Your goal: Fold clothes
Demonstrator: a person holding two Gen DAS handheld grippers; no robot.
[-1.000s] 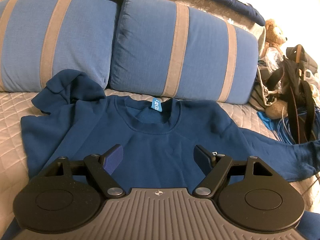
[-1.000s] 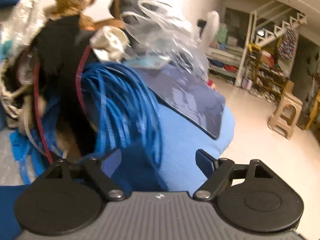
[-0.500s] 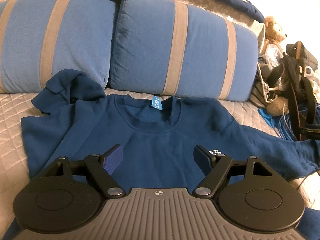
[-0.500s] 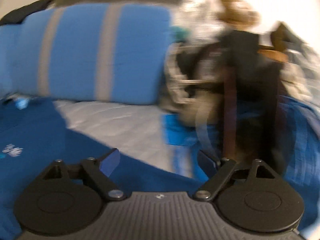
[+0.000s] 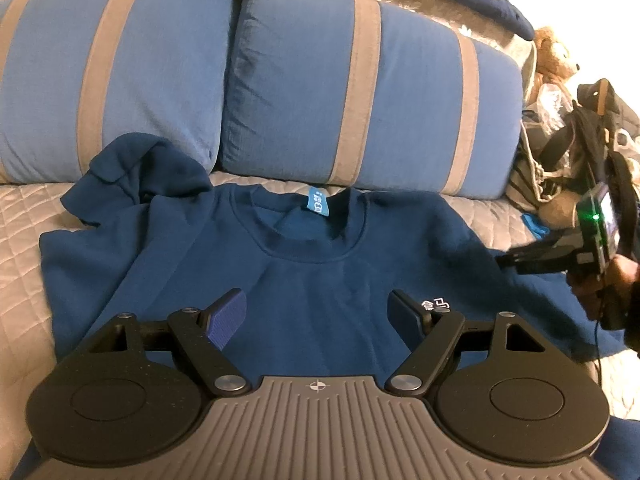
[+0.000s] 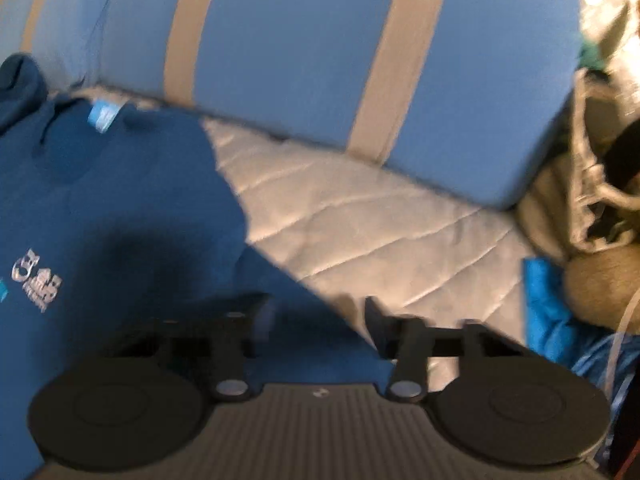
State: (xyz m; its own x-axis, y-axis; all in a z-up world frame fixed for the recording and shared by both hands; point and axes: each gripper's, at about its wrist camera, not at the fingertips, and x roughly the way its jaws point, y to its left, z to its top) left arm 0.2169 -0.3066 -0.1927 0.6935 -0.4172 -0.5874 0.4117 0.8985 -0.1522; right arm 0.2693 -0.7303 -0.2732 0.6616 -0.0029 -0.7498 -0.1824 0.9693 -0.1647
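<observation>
A navy sweatshirt (image 5: 320, 280) lies front up on the quilted cover (image 5: 24, 240), its collar and light blue label (image 5: 316, 203) toward the pillows. Its left sleeve (image 5: 148, 172) is bunched up against a pillow. My left gripper (image 5: 318, 316) hovers open over the chest with nothing between its fingers. My right gripper (image 5: 505, 261), held by a hand (image 5: 600, 284), points down at the shoulder and sleeve on the right. In its own blurred view, the right gripper (image 6: 316, 320) has its jaws closing over the edge of the sweatshirt (image 6: 120, 208), with a gap still between the fingers.
Two blue pillows (image 5: 360, 100) with beige stripes stand behind the sweatshirt. At the right lie a heap of bags and straps (image 5: 580, 140), a teddy bear (image 5: 554, 52) and blue cloth (image 6: 548, 304). Dark clothes lie on top of the pillows.
The right gripper swung from the heap at the right over to the sweatshirt's right sleeve, coming into the left wrist view, and its jaws have narrowed. The left gripper has not moved.
</observation>
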